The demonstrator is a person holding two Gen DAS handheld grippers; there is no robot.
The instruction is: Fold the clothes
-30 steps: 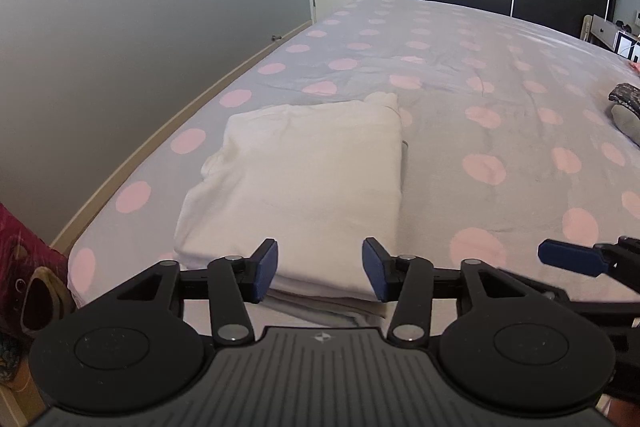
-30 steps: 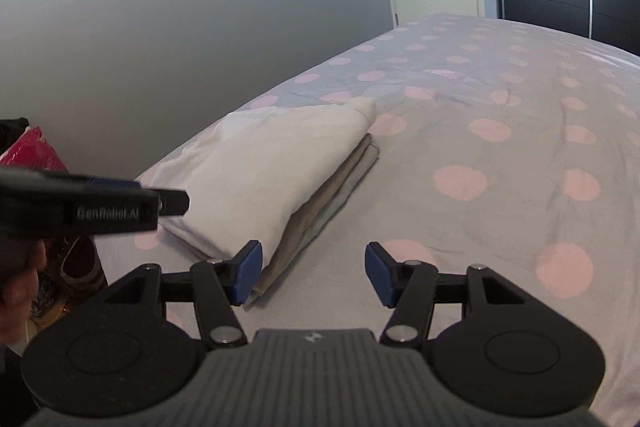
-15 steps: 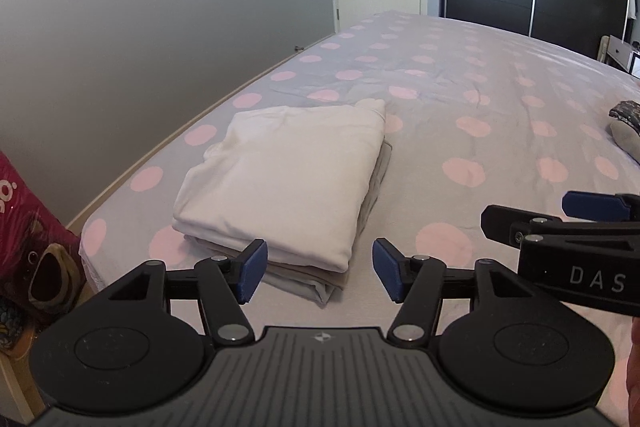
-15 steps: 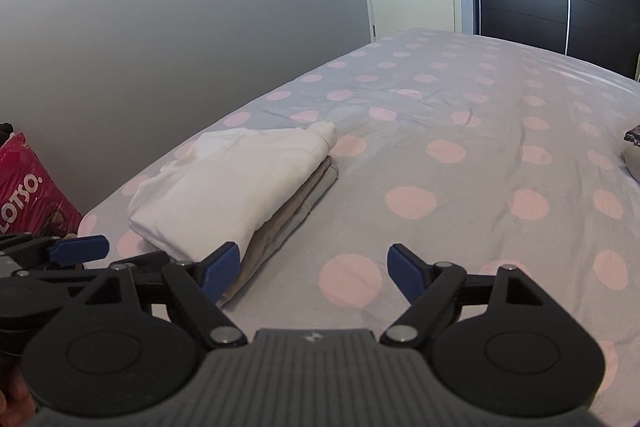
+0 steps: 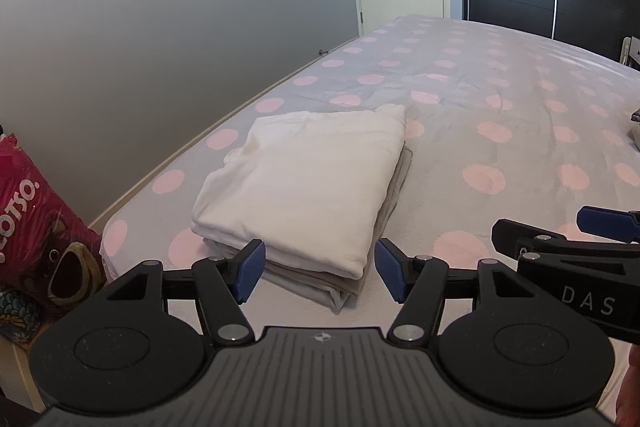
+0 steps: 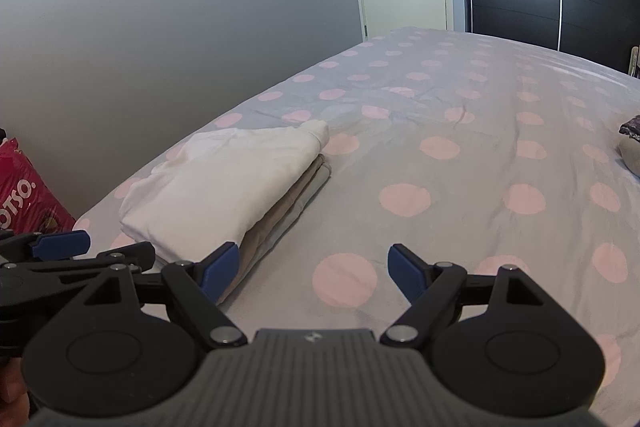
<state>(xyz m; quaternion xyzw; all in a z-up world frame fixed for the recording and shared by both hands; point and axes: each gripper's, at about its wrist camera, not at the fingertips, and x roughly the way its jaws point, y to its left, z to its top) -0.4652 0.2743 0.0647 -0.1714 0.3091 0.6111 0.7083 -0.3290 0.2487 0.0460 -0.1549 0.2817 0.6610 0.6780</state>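
A folded stack of clothes [image 5: 308, 187] lies near the bed's left corner, a white garment on top of beige and grey ones. In the right wrist view the stack [image 6: 224, 183] sits to the left. My left gripper [image 5: 320, 269] hovers just short of the stack's near edge, open, with nothing between its blue pads. My right gripper [image 6: 313, 269] is open over the bare sheet to the right of the stack, also holding nothing. Each gripper shows in the other's view: the right gripper [image 5: 560, 231] at the right edge, the left gripper [image 6: 96, 249] at the lower left.
The bed [image 6: 460, 147] has a grey sheet with pink dots. A red printed bag [image 5: 28, 211] stands on the floor by the bed's left corner, against the grey wall. A dark patterned item [image 6: 630, 143] lies at the bed's right edge. A door and dark wardrobe stand beyond.
Both grippers have drawn back from the folded stack and their jaws stand wider. The stack lies still and now shows whole in both views.
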